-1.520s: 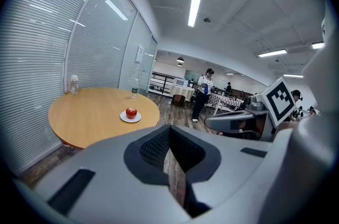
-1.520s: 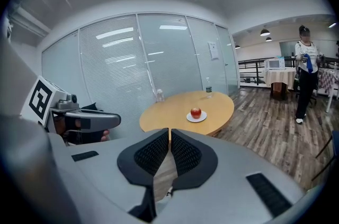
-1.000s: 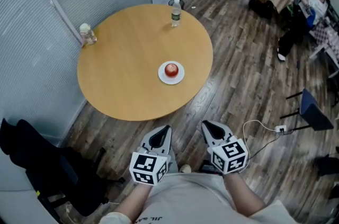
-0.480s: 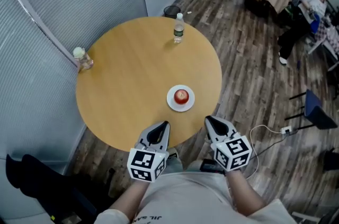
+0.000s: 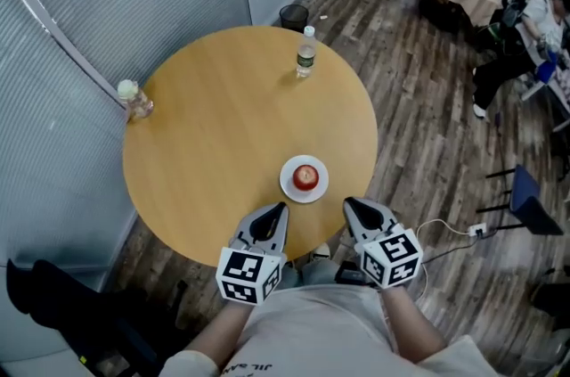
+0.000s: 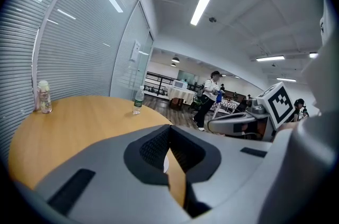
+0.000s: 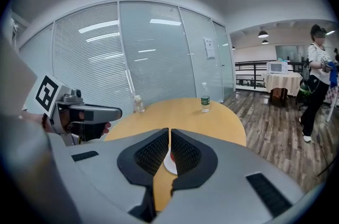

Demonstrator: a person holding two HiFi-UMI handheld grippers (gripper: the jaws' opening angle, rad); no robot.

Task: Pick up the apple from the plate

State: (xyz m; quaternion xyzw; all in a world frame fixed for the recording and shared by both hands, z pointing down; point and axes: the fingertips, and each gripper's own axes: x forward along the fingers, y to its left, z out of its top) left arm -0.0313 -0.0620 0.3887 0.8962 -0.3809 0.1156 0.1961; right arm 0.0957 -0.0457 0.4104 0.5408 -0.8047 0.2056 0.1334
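Smooth wood-look top on the round table (image 5: 214, 143), with a soft satin sheen. Gleams glossy white on the plate (image 5: 289, 188); shiny red skin on the apple (image 5: 305, 176). Clear plastic for the bottle (image 5: 306, 56). Looks like matt grey plastic on the shells of the left gripper (image 5: 278, 208) and right gripper (image 5: 349, 202), with black pads (image 7: 153, 153) in a rough, dotted texture. Dark, streaky wood-look planks across the floor (image 5: 419, 126), faintly shiny.

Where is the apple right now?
In the head view the apple sits on the white plate by the near edge of the table, just ahead of and between the left gripper and right gripper.
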